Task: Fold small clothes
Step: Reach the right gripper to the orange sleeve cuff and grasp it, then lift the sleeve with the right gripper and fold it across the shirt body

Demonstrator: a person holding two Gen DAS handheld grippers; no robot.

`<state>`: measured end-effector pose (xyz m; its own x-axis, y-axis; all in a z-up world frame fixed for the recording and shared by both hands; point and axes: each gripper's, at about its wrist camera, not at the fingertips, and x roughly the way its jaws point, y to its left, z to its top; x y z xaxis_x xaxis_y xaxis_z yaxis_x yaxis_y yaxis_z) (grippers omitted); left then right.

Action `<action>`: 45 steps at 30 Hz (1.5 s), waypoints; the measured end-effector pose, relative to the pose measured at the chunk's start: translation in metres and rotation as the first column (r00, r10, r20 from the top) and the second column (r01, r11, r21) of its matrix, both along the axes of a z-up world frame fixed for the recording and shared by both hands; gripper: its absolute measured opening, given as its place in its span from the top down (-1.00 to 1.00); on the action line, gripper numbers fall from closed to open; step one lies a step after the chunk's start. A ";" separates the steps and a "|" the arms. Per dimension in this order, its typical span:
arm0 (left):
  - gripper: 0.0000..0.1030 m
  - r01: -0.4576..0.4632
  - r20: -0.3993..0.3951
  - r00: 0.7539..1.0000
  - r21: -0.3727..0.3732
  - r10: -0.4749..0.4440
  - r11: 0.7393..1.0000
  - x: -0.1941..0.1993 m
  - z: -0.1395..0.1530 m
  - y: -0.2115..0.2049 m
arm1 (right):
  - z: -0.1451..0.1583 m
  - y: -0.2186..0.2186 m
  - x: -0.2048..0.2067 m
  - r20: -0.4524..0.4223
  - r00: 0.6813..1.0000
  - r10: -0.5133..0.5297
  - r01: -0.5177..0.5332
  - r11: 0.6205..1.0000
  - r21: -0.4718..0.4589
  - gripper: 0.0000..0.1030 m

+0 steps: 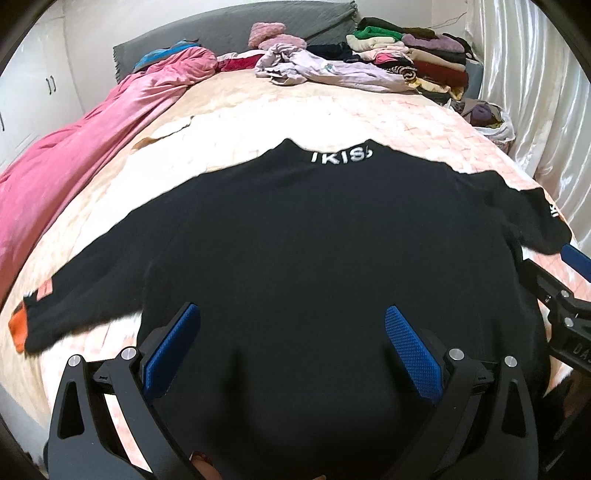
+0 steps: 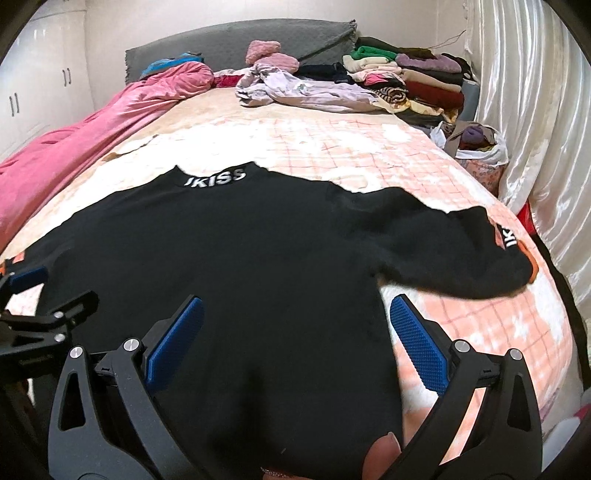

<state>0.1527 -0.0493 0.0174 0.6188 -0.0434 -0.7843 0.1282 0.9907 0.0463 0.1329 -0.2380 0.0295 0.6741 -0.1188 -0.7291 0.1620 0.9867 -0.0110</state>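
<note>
- The bed (image 1: 295,110), covered in a peach checked sheet, filled the scene ahead of both grippers and ran back to a grey headboard (image 1: 229,29).
- A pink quilt (image 1: 74,140) lay bunched along the bed's edge, far ahead and to the left of the left gripper.
- The black sweater (image 1: 295,240) lay spread flat on the sheet directly ahead of and beneath both grippers, back upward, its collar with white lettering (image 1: 341,155) pointing away from them and both sleeves stretched out sideways.
- A heap of folded clothes (image 1: 417,55) stood far ahead and to the right, near the headboard, with a crumpled lilac garment (image 1: 325,70) just beside it.
- The left gripper (image 1: 291,332) hovered over the sweater's lower half, its blue-padded jaws spread wide with only black fabric between them; whether the pads touched the cloth could not be told.
- The right gripper (image 2: 295,325) hung over the sweater's right lower edge, jaws likewise parted, its left finger over the fabric and its right finger over bare sheet just past the hem.
- The right sleeve (image 2: 480,251) lay ahead and to the right of the right gripper, ending in an orange-trimmed cuff (image 2: 517,243).
- The left sleeve's orange cuff (image 1: 22,325) lay well to the left of the left gripper.
</note>
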 end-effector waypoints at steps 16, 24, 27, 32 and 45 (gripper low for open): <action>-0.92 0.015 -0.023 1.000 -0.012 -0.015 1.000 0.084 -0.011 -0.029 | -0.007 -0.169 0.075 -0.097 0.940 -0.328 0.334 0.940 0.066 -0.84; -0.92 0.038 -0.032 0.999 -0.044 -0.040 0.998 0.107 -0.020 -0.041 | -0.015 -0.253 0.052 -0.087 0.845 -0.528 0.534 0.841 0.082 -0.84; -0.92 0.042 -0.026 0.999 -0.037 -0.043 0.998 0.112 -0.023 -0.046 | -0.020 -0.275 0.033 -0.089 0.808 -0.582 0.589 0.800 0.114 -0.84; -0.92 0.024 -0.030 0.999 -0.050 -0.025 0.998 0.121 -0.030 -0.051 | -0.036 -0.312 0.007 -0.126 0.764 -0.633 0.640 0.720 0.267 -0.84; -0.92 0.050 -0.026 0.998 -0.006 -0.050 0.999 0.118 -0.049 -0.070 | -0.070 -0.351 0.002 -0.178 0.729 -0.661 0.653 0.594 0.470 0.68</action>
